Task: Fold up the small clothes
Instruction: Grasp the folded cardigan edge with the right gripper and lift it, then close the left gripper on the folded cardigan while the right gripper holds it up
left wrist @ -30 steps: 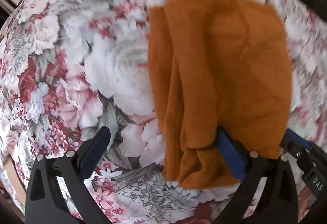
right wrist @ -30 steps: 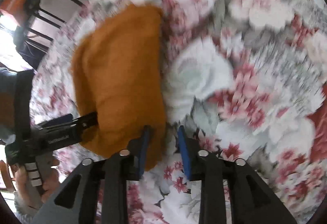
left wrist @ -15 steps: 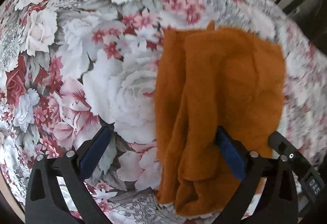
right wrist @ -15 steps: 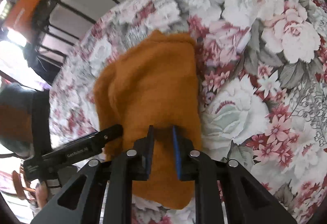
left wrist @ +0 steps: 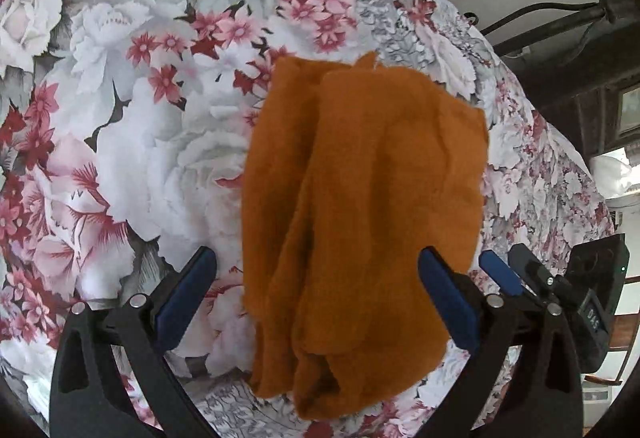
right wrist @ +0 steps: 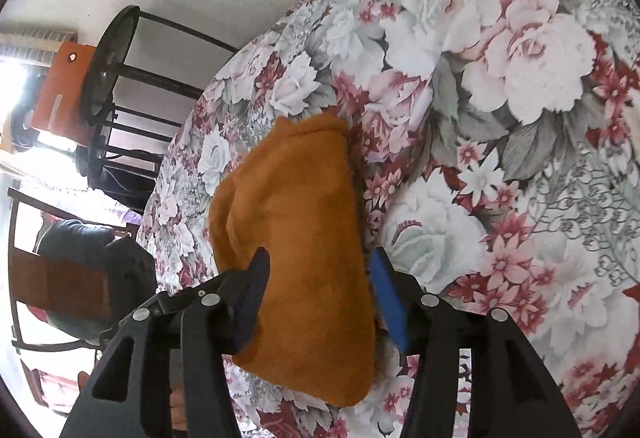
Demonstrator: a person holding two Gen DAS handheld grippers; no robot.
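Orange fuzzy cloth point(left wrist: 360, 206) lies folded in rumpled layers on the floral table point(left wrist: 120, 138); both the left claw point(left wrist: 316, 294) and the right claw point(right wrist: 316, 298) are spread. Only the right wrist view shows a black metal rack point(right wrist: 116, 86).

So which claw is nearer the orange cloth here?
About even, no clear winner. The left claw straddles the orange cloth with jaws wide open; the right claw straddles its near end too, jaws open.

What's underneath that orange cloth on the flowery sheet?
The orange cloth lies folded on the floral sheet, which shows all around its edges. Its own folded layers sit beneath the top one. Whatever lies under its middle is covered, so I cannot tell.
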